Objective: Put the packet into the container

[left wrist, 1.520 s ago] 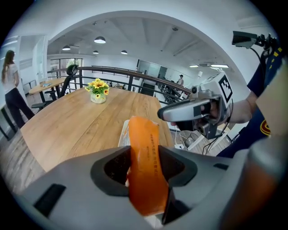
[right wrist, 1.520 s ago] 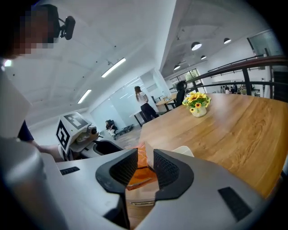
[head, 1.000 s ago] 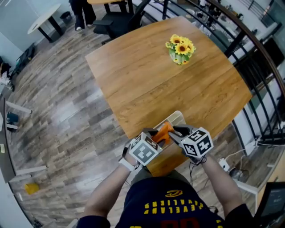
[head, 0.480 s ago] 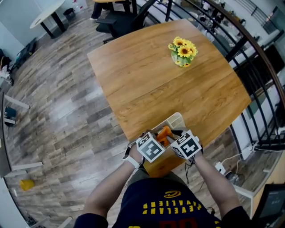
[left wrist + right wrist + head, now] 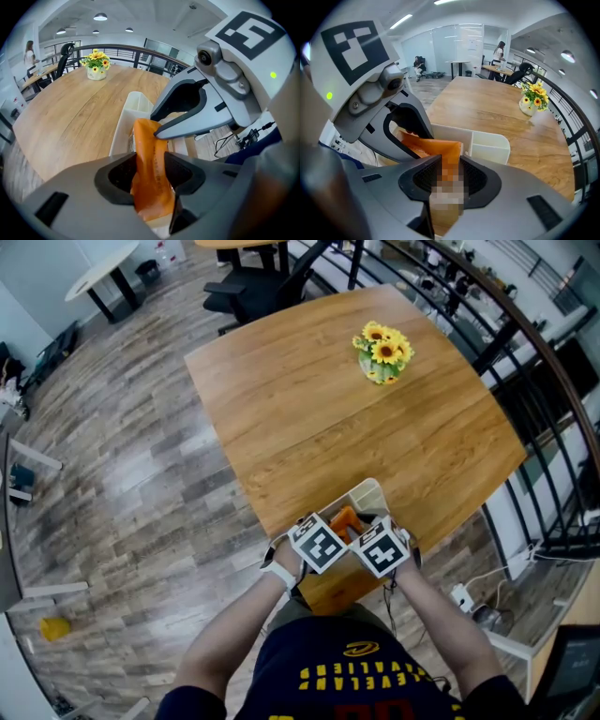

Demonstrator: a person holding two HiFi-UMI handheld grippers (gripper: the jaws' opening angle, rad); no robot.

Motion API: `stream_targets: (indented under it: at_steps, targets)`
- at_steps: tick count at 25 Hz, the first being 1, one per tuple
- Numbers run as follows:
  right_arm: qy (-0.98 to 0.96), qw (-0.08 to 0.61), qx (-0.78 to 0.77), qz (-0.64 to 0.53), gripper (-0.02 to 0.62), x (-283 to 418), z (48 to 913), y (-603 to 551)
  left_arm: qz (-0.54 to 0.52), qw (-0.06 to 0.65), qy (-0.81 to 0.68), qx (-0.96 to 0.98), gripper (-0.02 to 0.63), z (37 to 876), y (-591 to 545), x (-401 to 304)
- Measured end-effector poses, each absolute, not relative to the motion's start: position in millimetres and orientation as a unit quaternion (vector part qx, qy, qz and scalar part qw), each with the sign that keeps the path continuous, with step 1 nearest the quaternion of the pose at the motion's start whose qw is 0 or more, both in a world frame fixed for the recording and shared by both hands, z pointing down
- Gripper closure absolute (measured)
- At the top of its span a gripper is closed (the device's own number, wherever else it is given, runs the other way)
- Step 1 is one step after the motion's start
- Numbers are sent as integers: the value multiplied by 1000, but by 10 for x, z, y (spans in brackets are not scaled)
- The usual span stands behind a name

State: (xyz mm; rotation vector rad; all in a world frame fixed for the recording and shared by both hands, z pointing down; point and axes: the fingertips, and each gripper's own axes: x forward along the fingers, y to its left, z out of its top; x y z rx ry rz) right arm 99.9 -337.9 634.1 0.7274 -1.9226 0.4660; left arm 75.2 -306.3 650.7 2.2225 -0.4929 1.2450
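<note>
Left tongs clamped on the orange packet, pads pressing on both faces. Packet sits between my two tongs, roughly upright over the near end of the white container, at the table edge closest to me. Can't tell if its lower end touches inside. Right tongs clamped on the same packet. Sunflower pot far side, well apart.

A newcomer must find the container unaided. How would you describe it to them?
Start from the wooden table and look at its near edge. The container is the white, open-topped box with inner dividers there. Unlike the round sunflower pot across the table, it is plain and boxy, with an orange packet held at it.
</note>
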Motion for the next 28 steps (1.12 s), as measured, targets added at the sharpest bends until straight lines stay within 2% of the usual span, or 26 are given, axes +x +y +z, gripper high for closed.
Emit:
stream_targets:
  at_steps: [4,8,15,20,27,28]
  targets:
    - [-798,480,306,197,471,981,6316,-3381,466,273,-191,820,419,6541,-3034,746]
    - [-803,461,318,202,471,1022,6261,-3405,466,264,-204,819,387,6533,-3047,745]
    - [-813,401,368,207,471,1197,6005,-3479,416,234,-285,831,383,6198,-3198,531]
    - [-829,328,389,230,471,1288,5704,-3375,313,234,-348,852,385,5622,-3207,299]
    - [-856,183,389,286,472,1216,5206,-3169,187,296,-360,865,387,5109,-2936,245]
    - [-863,159,387,284,484,1187,5104,-3141,164,302,-355,869,410,5021,-2890,286]
